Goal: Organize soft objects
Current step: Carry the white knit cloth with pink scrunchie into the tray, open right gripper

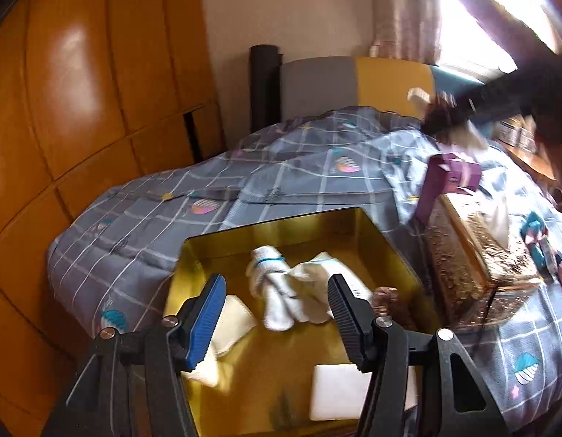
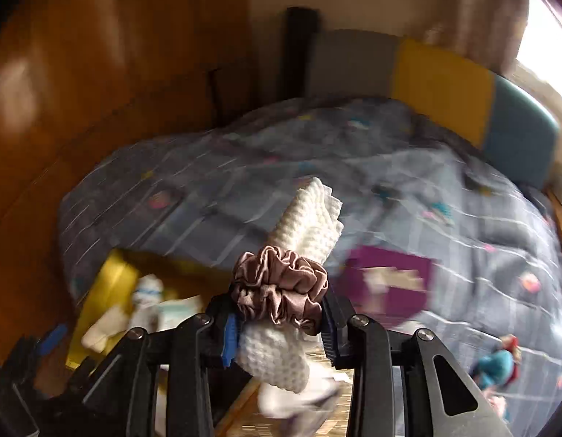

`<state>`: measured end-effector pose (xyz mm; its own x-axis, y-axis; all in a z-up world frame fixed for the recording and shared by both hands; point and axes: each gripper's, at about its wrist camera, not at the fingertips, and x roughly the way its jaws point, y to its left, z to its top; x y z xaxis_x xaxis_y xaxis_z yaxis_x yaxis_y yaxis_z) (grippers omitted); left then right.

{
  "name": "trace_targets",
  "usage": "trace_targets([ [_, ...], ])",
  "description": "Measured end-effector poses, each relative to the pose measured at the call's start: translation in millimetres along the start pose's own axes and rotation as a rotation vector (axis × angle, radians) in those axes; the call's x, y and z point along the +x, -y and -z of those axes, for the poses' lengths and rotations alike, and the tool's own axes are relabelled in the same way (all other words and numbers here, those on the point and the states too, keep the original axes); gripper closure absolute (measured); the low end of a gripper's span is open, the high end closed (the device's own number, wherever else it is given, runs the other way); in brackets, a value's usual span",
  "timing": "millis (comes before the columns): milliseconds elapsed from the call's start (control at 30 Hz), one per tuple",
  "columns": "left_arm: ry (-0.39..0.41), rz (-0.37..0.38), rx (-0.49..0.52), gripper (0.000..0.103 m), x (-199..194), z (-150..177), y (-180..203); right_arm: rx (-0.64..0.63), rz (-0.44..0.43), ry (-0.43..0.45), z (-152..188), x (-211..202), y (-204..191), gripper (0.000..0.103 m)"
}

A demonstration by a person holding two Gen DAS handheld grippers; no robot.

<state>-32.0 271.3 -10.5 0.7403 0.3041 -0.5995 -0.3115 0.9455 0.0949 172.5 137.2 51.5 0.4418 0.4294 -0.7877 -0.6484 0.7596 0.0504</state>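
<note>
My left gripper (image 1: 275, 300) is open and empty, hovering over a gold box (image 1: 281, 224) on the bed. In the box lie a rolled white sock bundle (image 1: 272, 284), a cream cloth (image 1: 233, 318) and a white pad (image 1: 339, 389). My right gripper (image 2: 279, 322) is shut on a rolled white waffle cloth (image 2: 310, 215) bound with a brown satin scrunchie (image 2: 281, 286), held above the bed. The gold box also shows in the right wrist view (image 2: 110, 280), low at the left. The right gripper appears blurred at the upper right of the left wrist view (image 1: 448, 116).
The bed has a grey checked quilt (image 1: 281, 171). A purple box (image 1: 450, 178) and a glittery gold box (image 1: 470, 266) lie right of the gold box. A small teal toy (image 2: 497, 362) lies on the quilt. An orange wardrobe (image 1: 80, 91) stands at the left.
</note>
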Motion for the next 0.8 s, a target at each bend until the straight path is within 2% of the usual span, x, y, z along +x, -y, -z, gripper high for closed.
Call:
trace_targets([
  [100, -0.029, -0.03, -0.068, 0.044, 7, 3, -23, -0.117, -0.054, -0.054, 24, 24, -56, 0.066],
  [233, -0.037, -0.097, -0.142, 0.044, 9, 4, -55, -0.199, -0.046, -0.115, 57, 58, -101, 0.063],
  [300, -0.037, -0.126, -0.174, 0.044, 8, 5, -68, -0.213, -0.031, -0.116, 66, 67, -118, 0.063],
  [467, -0.052, -0.169, -0.234, 0.044, 9, 10, -91, -0.217, -0.01, -0.064, 80, 66, -136, 0.055],
  [533, -0.059, -0.173, -0.238, 0.044, 10, 11, -94, -0.217, 0.003, -0.021, 83, 59, -139, 0.044],
  [600, -0.063, -0.173, -0.238, 0.044, 11, 13, -94, -0.221, 0.02, 0.03, 87, 49, -142, 0.037],
  [800, -0.075, -0.164, -0.225, 0.044, 9, 16, -87, -0.213, 0.063, 0.119, 84, 21, -148, 0.035],
])
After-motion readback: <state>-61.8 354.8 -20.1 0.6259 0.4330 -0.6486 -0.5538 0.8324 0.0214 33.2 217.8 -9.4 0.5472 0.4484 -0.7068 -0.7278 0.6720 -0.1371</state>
